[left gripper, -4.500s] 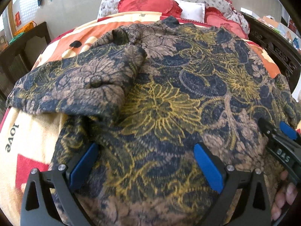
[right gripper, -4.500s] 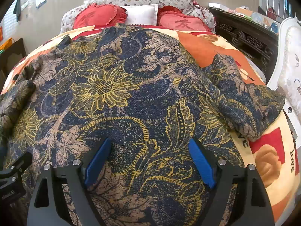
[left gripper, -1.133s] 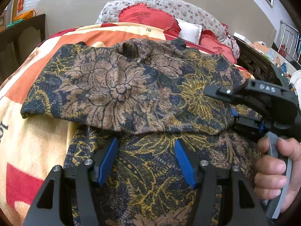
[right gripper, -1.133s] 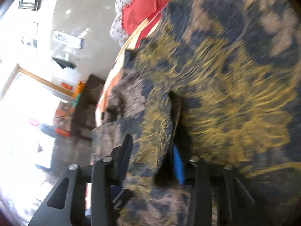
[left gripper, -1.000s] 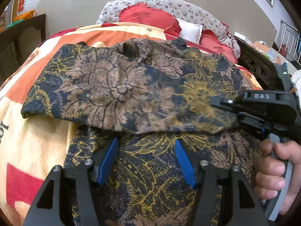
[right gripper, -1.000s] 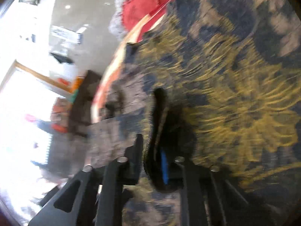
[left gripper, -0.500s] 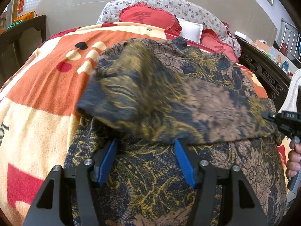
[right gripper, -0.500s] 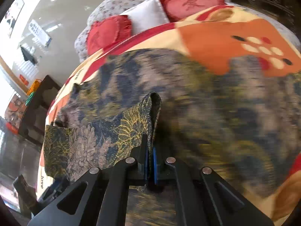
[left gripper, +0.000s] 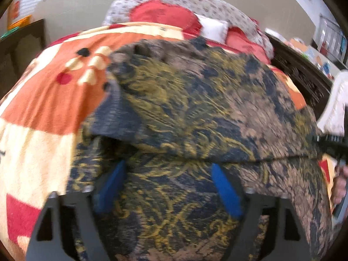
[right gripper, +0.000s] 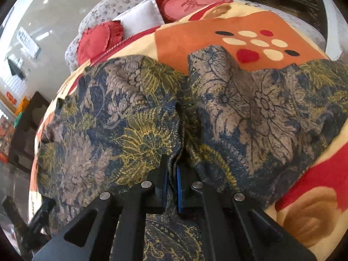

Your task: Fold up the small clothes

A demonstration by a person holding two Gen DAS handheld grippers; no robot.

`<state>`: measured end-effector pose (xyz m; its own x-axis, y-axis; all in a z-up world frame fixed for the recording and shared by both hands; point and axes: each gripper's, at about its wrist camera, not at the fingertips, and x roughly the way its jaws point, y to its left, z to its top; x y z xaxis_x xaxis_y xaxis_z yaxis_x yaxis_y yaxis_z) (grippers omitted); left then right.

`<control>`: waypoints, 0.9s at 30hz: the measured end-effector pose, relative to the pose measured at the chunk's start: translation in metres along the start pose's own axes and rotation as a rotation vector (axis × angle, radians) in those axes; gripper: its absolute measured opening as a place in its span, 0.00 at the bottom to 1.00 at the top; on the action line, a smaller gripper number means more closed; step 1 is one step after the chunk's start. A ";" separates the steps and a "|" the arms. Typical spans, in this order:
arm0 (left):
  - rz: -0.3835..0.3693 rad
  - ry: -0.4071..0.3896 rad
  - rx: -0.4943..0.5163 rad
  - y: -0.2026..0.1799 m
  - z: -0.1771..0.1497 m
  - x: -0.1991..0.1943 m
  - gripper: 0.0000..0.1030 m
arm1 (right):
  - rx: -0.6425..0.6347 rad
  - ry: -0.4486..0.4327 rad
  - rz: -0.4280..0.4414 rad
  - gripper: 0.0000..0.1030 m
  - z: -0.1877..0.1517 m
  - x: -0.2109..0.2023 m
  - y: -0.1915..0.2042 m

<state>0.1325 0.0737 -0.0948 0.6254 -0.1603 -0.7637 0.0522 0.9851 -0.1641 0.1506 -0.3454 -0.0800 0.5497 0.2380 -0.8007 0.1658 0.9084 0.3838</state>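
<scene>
A navy, gold and brown floral garment (left gripper: 195, 113) lies spread on the bed blanket (left gripper: 43, 100). One flap of it is folded over the body and stretched toward the right. My left gripper (left gripper: 168, 187) hovers low over the garment's near part. Its jaws are opening and the blue pads (left gripper: 111, 184) stand apart, pressing nothing; cloth lies beneath them. My right gripper (right gripper: 171, 178) is shut on a pinched edge of the garment (right gripper: 130, 130). It also shows at the right edge of the left wrist view as the right gripper (left gripper: 330, 141), with a hand (left gripper: 340, 184) behind it.
Red heart-shaped cushions (right gripper: 97, 41) and a white pillow (right gripper: 141, 15) lie at the head of the bed. Dark carved wood (left gripper: 304, 80) borders the bed on the right, and a dark wooden cabinet (right gripper: 28, 130) stands to the left. The orange and cream blanket (right gripper: 217, 39) surrounds the garment.
The right gripper has drawn the folded flap across the garment to the right edge, uncovering the orange blanket on the left. The left gripper's jaws have spread wider.
</scene>
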 end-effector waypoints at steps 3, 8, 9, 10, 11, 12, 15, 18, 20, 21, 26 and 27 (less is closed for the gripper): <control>0.001 0.011 0.052 -0.007 0.003 -0.004 0.95 | -0.070 -0.068 -0.058 0.00 0.008 -0.022 0.014; 0.030 -0.267 -0.073 0.010 0.036 -0.050 0.87 | -0.214 -0.252 -0.203 0.07 0.011 -0.059 0.045; 0.040 -0.285 -0.087 0.012 0.051 -0.048 0.87 | -0.235 -0.261 -0.200 0.07 0.010 -0.057 0.052; 0.055 -0.271 -0.092 0.013 0.067 -0.040 0.86 | -0.249 -0.262 -0.187 0.07 0.011 -0.051 0.060; 0.067 -0.256 -0.089 0.013 0.079 -0.032 0.86 | -0.278 -0.252 -0.172 0.07 0.009 -0.040 0.069; 0.084 -0.241 -0.073 0.011 0.090 -0.022 0.85 | -0.296 -0.239 -0.180 0.07 0.007 -0.030 0.076; 0.134 -0.168 -0.039 0.010 0.109 0.017 0.78 | -0.290 -0.192 -0.243 0.07 0.005 0.009 0.083; 0.222 -0.024 -0.040 0.026 0.109 0.064 0.45 | -0.220 -0.157 -0.261 0.06 0.009 0.032 0.067; 0.238 -0.053 -0.030 0.033 0.101 0.072 0.43 | -0.207 -0.156 -0.251 0.06 0.012 0.035 0.063; 0.239 -0.060 -0.034 0.033 0.100 0.073 0.43 | -0.224 -0.148 -0.261 0.06 0.013 0.038 0.064; 0.241 -0.058 -0.038 0.034 0.097 0.074 0.43 | -0.254 -0.144 -0.273 0.07 0.017 0.047 0.065; 0.238 -0.056 -0.036 0.034 0.096 0.073 0.43 | -0.245 -0.145 -0.259 0.08 0.017 0.047 0.063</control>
<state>0.2550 0.1010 -0.0958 0.6591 0.0807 -0.7477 -0.1292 0.9916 -0.0069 0.2004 -0.2832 -0.0854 0.6281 -0.0453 -0.7768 0.1235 0.9915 0.0421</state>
